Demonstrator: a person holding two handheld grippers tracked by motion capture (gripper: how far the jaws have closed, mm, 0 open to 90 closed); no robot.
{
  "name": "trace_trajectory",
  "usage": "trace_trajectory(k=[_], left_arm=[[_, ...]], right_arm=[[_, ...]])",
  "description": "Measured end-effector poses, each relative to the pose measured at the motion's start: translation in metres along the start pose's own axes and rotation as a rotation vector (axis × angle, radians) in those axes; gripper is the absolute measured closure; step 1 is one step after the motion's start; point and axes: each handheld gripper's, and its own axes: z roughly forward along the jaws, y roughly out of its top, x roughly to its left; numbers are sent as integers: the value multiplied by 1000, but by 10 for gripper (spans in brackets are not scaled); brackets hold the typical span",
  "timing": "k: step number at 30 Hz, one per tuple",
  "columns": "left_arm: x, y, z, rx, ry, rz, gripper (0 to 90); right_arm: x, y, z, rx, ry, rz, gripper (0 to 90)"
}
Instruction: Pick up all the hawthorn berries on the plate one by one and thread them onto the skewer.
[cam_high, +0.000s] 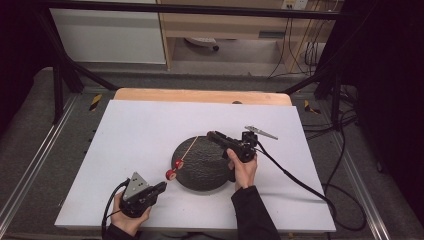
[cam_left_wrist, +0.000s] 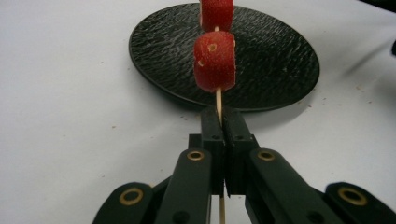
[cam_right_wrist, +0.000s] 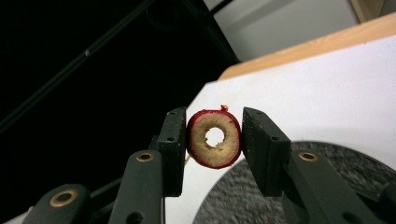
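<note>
Black plate (cam_high: 207, 165): mid-table, the landmark.
Left gripper (cam_high: 160, 187): off the plate's near-left rim, clenched on the skewer (cam_left_wrist: 218, 100).
Right gripper (cam_right_wrist: 212, 140): over the plate, grasping a cored red ring (cam_right_wrist: 214, 138).
Red pieces (cam_left_wrist: 215, 60): threaded (two), above the plate's edge.

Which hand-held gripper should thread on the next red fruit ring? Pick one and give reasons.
Right. The right hand-held gripper already pinches a cored red fruit ring over the black plate. The left hand-held gripper is clamped on the wooden skewer, steadying it.
</note>
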Motion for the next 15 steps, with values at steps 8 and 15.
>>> trace_trajectory(k=[8, 15], left_arm=[[-10, 0, 2, -38, -24, -45, 886], [-17, 0, 6, -43, -45, -59, 886]], right_arm=[[-1, -10, 8, -168, 21, 43, 617], [-3, -20, 14, -268, 46, 86, 619]])
